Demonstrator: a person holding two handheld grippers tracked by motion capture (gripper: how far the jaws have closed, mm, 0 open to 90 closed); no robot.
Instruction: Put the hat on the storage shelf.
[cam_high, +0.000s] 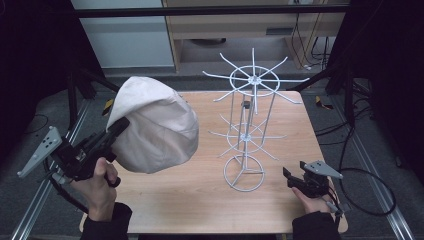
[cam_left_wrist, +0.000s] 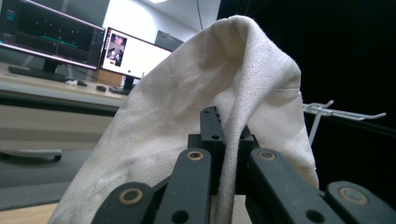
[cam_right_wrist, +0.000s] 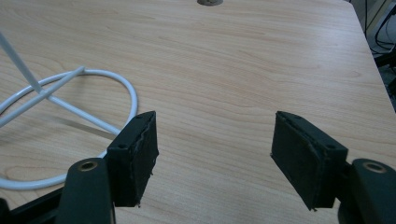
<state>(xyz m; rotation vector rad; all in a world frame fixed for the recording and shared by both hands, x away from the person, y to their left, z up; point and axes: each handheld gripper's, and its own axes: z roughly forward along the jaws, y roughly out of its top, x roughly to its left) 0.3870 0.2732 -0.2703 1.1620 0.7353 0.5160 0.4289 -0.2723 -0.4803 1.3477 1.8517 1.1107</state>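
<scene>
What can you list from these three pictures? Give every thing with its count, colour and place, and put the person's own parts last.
Cloth hat: one, cream, held up above the table's left side, its edge pinched in the left gripper.
Wire display rack: one, white, upright on its ring base at the table's middle-right, hooks bare.
Table: one, light wood.
Monitors: two, lit, on a desk in the background of the left gripper view.
Left gripper: one, black, shut on the hat.
Right gripper: one, black, jaws open, low over the table beside the rack's base.
Hands: two, dark sleeves, at the near edge.
</scene>
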